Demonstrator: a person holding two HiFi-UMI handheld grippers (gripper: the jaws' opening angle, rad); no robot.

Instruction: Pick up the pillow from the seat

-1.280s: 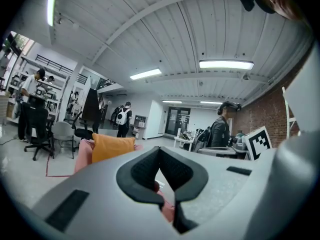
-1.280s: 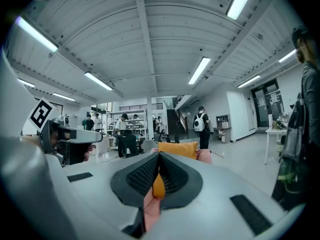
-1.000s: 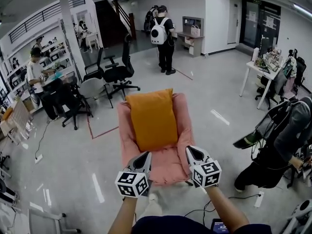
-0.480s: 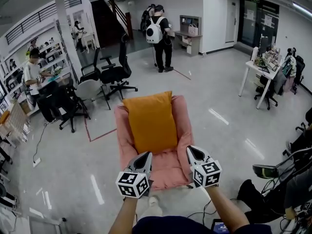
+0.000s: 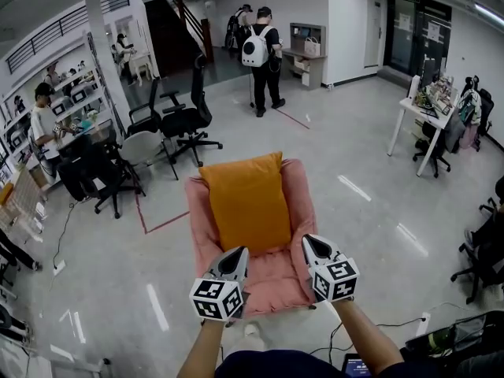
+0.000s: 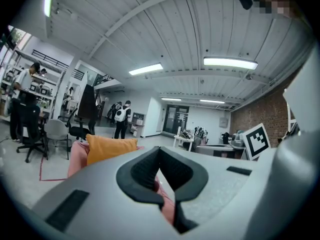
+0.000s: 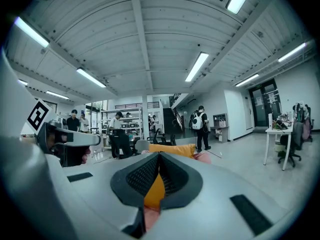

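1. Nearest to the camera, the left hand-held gripper (image 5: 236, 253) and the right hand-held gripper (image 5: 309, 243) were side by side. Both were clenched, with nothing between the jaws.
2. Just beyond the tips lay the front part of the pink seat (image 5: 272, 278). It was bare, and I could not tell whether either gripper touched it.
3. Further back, the orange pillow (image 5: 246, 203) leaned upright against the backrest (image 5: 298, 187) and covered most of it. It was apart from both grippers.
4. Behind the seat stood some black office chairs (image 5: 185, 120). A person with a white backpack (image 5: 257, 53) was well apart from everything.
5. First risk, in my judgement: with the jaws clenched, a reach forward would only push the soft pillow into the backrest, so the jaws need to open before contact.
6. Second risk: a shallow pinch could catch only the cover, and the pillow would sag or slip out.
7. Third risk: a deep pinch could take the pink padding together with the pillow and drag the seat. Unequal lifting by the two sides would twist the pillow.
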